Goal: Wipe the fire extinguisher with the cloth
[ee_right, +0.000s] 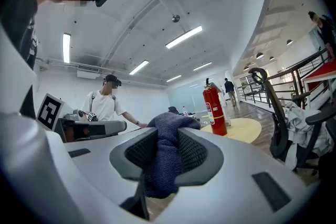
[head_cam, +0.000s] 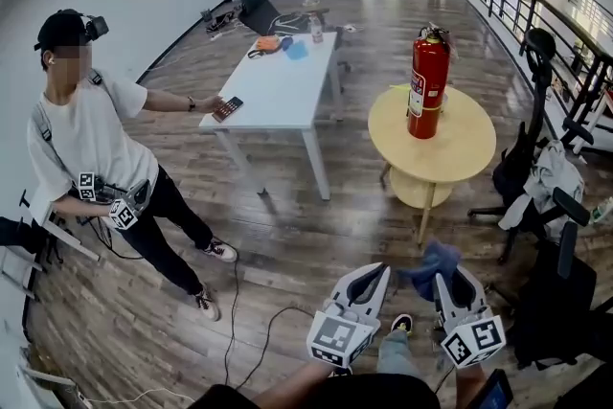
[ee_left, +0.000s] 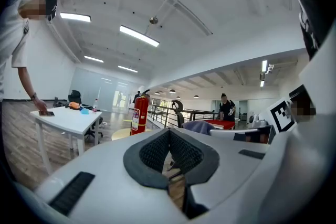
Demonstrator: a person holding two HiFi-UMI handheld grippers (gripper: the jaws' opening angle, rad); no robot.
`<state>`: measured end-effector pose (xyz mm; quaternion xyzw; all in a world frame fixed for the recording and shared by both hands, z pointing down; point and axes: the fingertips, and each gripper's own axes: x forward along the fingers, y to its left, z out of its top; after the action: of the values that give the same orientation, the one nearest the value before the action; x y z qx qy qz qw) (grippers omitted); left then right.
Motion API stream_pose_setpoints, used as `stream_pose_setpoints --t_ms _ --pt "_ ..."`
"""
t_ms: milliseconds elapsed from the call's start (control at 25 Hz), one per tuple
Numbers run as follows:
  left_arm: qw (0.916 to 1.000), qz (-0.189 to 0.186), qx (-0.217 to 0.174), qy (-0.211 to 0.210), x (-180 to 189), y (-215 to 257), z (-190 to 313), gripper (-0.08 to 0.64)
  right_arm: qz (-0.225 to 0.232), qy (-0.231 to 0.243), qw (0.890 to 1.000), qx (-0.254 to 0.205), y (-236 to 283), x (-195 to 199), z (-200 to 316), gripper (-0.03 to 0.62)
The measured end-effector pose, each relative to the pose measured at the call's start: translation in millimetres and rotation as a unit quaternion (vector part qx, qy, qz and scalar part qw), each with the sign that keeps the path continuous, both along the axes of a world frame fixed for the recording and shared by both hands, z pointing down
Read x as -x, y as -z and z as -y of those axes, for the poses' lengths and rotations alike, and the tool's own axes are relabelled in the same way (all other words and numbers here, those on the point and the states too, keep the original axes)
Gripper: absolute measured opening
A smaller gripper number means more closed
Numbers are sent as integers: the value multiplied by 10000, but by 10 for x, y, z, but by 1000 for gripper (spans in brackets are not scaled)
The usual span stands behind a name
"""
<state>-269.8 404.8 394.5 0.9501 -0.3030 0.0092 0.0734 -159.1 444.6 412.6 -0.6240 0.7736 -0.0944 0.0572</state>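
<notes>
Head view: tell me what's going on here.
A person holds a gripper in each hand. The right gripper is shut on a blue cloth; the left gripper is shut with nothing in it. The red fire extinguisher stands upright on the round yellow table ahead, apart from both grippers, so wiping has not begun. A second person stands at the white table on the left.

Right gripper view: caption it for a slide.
Right gripper clamps a blue cloth, red fire extinguisher upright on the round table ahead.
</notes>
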Motion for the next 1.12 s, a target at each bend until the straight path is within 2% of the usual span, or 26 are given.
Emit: stream_pose_setpoints --t_ms 240,520,760,1120 --pt "9999 89 -31 143 -687 33 678 23 -127 265 9995 78 30 -602 713 107" --pt "9995 262 -71 173 -1362 22 1120 23 -75 344 9993 128 -5 -1248 1218 107" --pt "9993 260 -29 271 -1572 18 1540 23 195 273 9992 209 -70 -1534 1576 107" --pt "9995 244 -8 205 -1814 -47 2399 23 58 317 9993 206 -106 -1722 2379 107"
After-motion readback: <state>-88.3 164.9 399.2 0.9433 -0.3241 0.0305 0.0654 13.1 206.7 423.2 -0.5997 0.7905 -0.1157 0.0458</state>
